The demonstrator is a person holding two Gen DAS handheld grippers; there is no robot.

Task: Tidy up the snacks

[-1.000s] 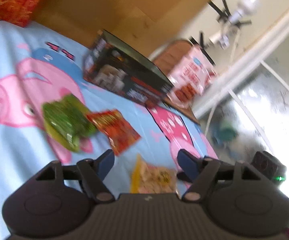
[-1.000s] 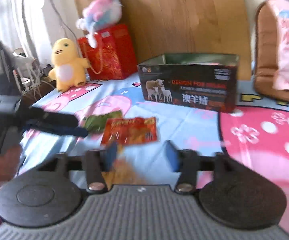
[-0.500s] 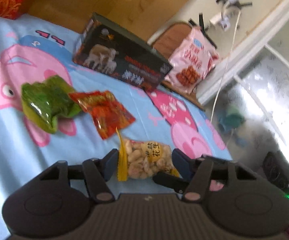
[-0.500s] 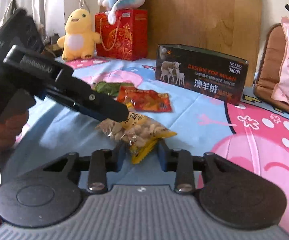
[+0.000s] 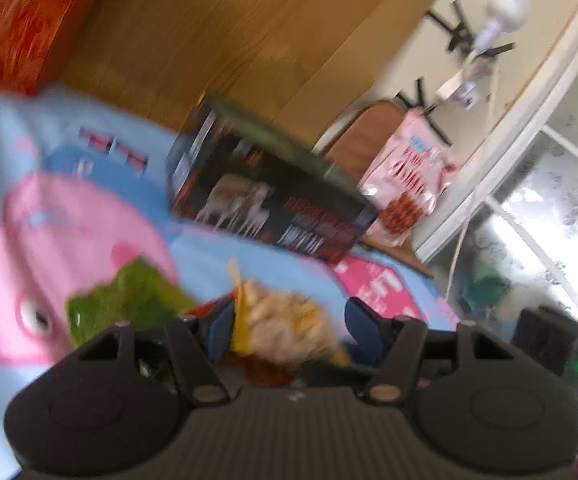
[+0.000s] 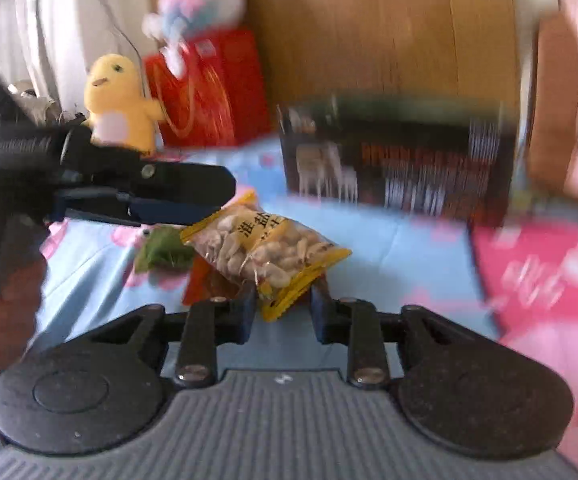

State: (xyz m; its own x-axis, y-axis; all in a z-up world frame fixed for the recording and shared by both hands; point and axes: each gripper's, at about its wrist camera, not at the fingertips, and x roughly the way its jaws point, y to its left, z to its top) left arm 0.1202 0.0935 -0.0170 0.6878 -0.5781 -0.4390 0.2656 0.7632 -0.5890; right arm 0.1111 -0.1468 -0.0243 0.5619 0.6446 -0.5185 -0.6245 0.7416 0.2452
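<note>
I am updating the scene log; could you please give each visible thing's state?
peanut bag: raised, gripped at both ends
left gripper: jaws just closed on bag's far end
right gripper: jaws just closed on bag's near end
dark box: upright, open-topped
green packet: lying loose
red packet: lying, partly hidden

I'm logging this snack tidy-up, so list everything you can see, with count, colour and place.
Peanut bag: one, clear with yellow ends, lifted between both grippers.
Green snack packet: one, on bedsheet, behind peanuts.
Red-orange snack packet: one, on sheet under peanuts.
Black printed box: one, open-topped, on sheet by wooden headboard.
Pink snack bag: one, on brown chair.
Red gift bag: one, far corner.
Yellow plush: one, beside red bag.
Cartoon bedsheet: blue and pink.
Left gripper: gripping peanut bag.
Right gripper: gripping its yellow end.
</note>
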